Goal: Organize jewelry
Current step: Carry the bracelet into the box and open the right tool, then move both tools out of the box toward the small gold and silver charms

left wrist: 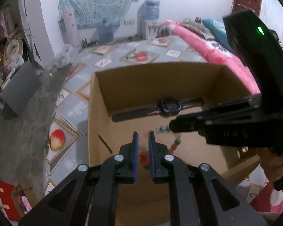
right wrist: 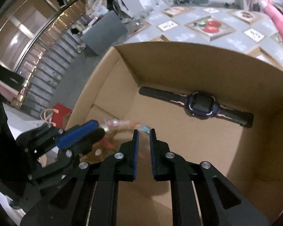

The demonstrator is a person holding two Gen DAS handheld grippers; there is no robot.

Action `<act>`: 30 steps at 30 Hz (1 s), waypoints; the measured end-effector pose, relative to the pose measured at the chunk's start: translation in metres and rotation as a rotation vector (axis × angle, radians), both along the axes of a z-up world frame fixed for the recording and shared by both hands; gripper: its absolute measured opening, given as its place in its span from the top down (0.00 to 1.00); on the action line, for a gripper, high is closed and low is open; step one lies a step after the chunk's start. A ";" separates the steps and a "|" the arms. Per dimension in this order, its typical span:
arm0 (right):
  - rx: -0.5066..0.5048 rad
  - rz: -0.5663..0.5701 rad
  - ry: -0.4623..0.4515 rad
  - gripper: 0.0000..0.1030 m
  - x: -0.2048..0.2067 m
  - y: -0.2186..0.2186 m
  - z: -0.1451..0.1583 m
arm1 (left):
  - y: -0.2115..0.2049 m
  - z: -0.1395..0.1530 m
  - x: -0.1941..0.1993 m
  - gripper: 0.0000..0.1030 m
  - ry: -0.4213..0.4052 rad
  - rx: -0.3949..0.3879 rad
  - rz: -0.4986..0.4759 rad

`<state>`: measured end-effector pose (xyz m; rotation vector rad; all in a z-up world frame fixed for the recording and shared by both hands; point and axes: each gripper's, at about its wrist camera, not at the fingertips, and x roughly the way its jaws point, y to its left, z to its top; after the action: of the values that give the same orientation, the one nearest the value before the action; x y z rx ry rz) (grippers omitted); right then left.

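Place: a cardboard box (left wrist: 156,86) stands open on a floor mat printed with fruit pictures; both grippers point down into it.
Already inside: a dark watch (right wrist: 201,104) lies flat near the far wall of the box, with its strap stretched out.
Task's thing: a bead bracelet (left wrist: 174,141), with turquoise, white and orange beads, is low inside the box, between the two grippers. It is blurred, so I cannot tell if it lies on the bottom already or hangs just over it.
Left gripper (left wrist: 143,135): the jaws stand narrow, with a small gap. Some orange beads show through the gap, but the pads do not seem to press on them.
Right gripper (right wrist: 143,131): also a narrow gap. Pale and turquoise beads are just in front of the tips; I see no grip on them.
Step in hand: I judge it is the letting go of the bracelet into the box.
How to do it well: open both sides a little more, so no bead stays caught on a pad, then lift straight up. Keep the bracelet apart from the watch, so the strands do not tangle with the strap.
Risk: one loop may catch on a finger and be pulled out again.
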<state>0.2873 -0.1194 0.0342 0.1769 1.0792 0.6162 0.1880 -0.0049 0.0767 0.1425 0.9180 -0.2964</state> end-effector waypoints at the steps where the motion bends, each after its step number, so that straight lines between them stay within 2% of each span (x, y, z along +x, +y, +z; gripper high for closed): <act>1: 0.008 -0.003 -0.002 0.88 0.000 -0.002 0.001 | 0.001 -0.001 0.000 0.78 -0.002 -0.002 0.002; 2: 0.016 -0.008 -0.006 0.88 0.000 -0.004 0.002 | 0.001 -0.001 0.000 0.73 -0.006 -0.004 0.004; 10: 0.136 -0.053 -0.112 0.84 -0.029 -0.056 0.032 | 0.015 0.017 -0.021 0.68 -0.083 -0.062 0.020; 14: 0.225 -0.031 -0.199 0.78 -0.073 -0.086 0.048 | 0.023 0.033 -0.054 0.59 -0.143 -0.140 -0.018; 17: 0.277 0.013 -0.238 0.77 -0.118 -0.105 0.043 | 0.027 0.035 -0.083 0.53 -0.156 -0.203 -0.058; 18: 0.284 0.019 -0.236 0.76 -0.126 -0.107 0.039 | 0.027 0.033 -0.092 0.49 -0.151 -0.219 -0.065; 21: 0.274 0.020 -0.198 0.76 -0.156 -0.114 0.014 | 0.025 0.020 -0.114 0.47 -0.117 -0.234 -0.077; 23: 0.265 -0.010 -0.125 0.76 -0.165 -0.116 -0.011 | 0.020 0.008 -0.124 0.47 -0.086 -0.224 -0.078; 27: 0.253 -0.099 -0.047 0.76 -0.154 -0.122 -0.036 | 0.009 -0.017 -0.123 0.47 -0.034 -0.174 -0.041; 30: 0.290 -0.162 -0.044 0.77 -0.138 -0.131 -0.036 | 0.006 -0.021 -0.116 0.47 -0.054 -0.149 -0.011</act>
<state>0.1494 -0.2509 -0.0023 0.4957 0.9197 0.6251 0.0717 0.0013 0.0561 0.0180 0.8382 -0.3686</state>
